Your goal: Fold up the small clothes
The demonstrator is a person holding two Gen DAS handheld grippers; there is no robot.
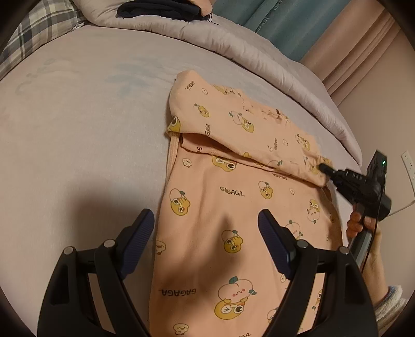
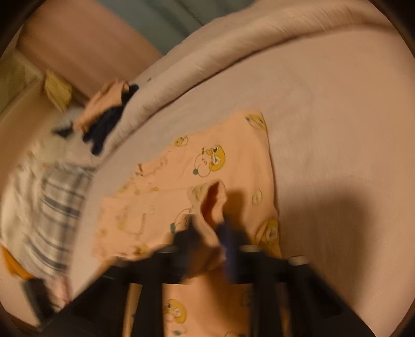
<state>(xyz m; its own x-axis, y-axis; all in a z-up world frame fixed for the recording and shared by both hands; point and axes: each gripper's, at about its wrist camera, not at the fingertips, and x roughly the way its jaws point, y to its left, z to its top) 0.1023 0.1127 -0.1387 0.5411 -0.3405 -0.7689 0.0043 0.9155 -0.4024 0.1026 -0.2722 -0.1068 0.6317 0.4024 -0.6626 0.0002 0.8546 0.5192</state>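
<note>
A small peach garment (image 1: pixel 233 207) printed with yellow cartoon ducks lies flat on the grey-pink bed sheet (image 1: pixel 77 129). Its upper part is folded over across the body. My left gripper (image 1: pixel 206 223) is open and empty, just above the garment's lower left part. My right gripper (image 1: pixel 324 167) is shut on the folded sleeve's cuff at the garment's right edge. In the blurred right wrist view the cuff (image 2: pixel 210 207) sits pinched between the fingers of my right gripper (image 2: pixel 207 233), over the rest of the garment (image 2: pixel 228 155).
A rolled grey duvet (image 1: pixel 233 44) runs along the far edge of the bed, with dark clothes (image 1: pixel 160 10) on it. A plaid pillow (image 1: pixel 39 31) lies at the far left. Curtains (image 1: pixel 298 28) and a wall stand beyond.
</note>
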